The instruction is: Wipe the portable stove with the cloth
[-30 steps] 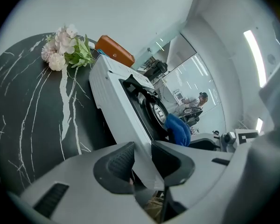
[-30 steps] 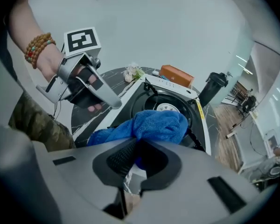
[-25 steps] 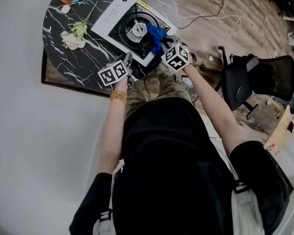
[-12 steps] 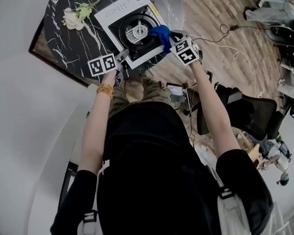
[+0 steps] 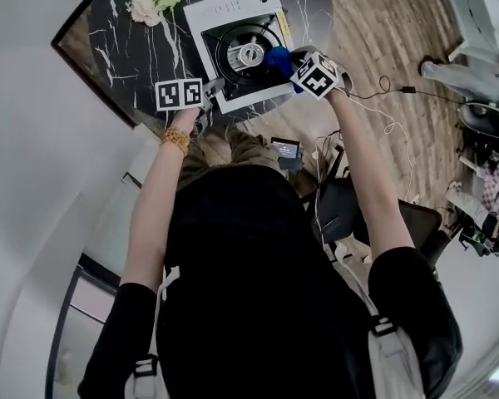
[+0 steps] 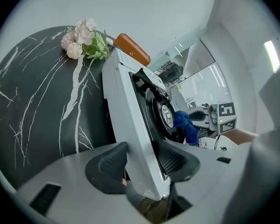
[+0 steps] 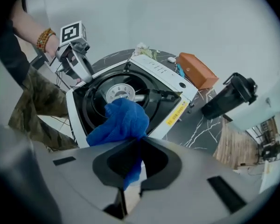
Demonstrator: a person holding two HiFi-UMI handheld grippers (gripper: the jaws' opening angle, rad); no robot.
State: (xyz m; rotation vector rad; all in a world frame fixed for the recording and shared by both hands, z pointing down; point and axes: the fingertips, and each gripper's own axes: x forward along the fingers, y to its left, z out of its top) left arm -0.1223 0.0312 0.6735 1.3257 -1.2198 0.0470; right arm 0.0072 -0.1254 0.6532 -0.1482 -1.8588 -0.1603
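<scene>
A black marble table (image 5: 129, 52) with white veins stands over a wooden floor (image 5: 382, 23), and the white portable stove (image 5: 224, 13) sits at its near edge, right in front of you. Beyond the stove lie a pale flower (image 5: 154, 0) and an orange box (image 7: 196, 71), and a dark jug (image 7: 228, 97) stands off to the right of them.

Your left gripper (image 5: 214, 88) is at the stove's near left corner. Its jaws have just been closing, and they now straddle that corner, one pad on the top face and one against the side, so the rim is gripped between them.

Your right gripper (image 5: 293, 63) points steeply down over the stove's right side. Its jaws are pressed together on the blue cloth (image 7: 123, 120), with a strip of it hanging down between the pads and the rest bunched out in front. That bunch rests in the black pan just beside the round metal burner (image 7: 119, 93), on its near right side. The two grippers are well apart, with the burner between them.
</scene>
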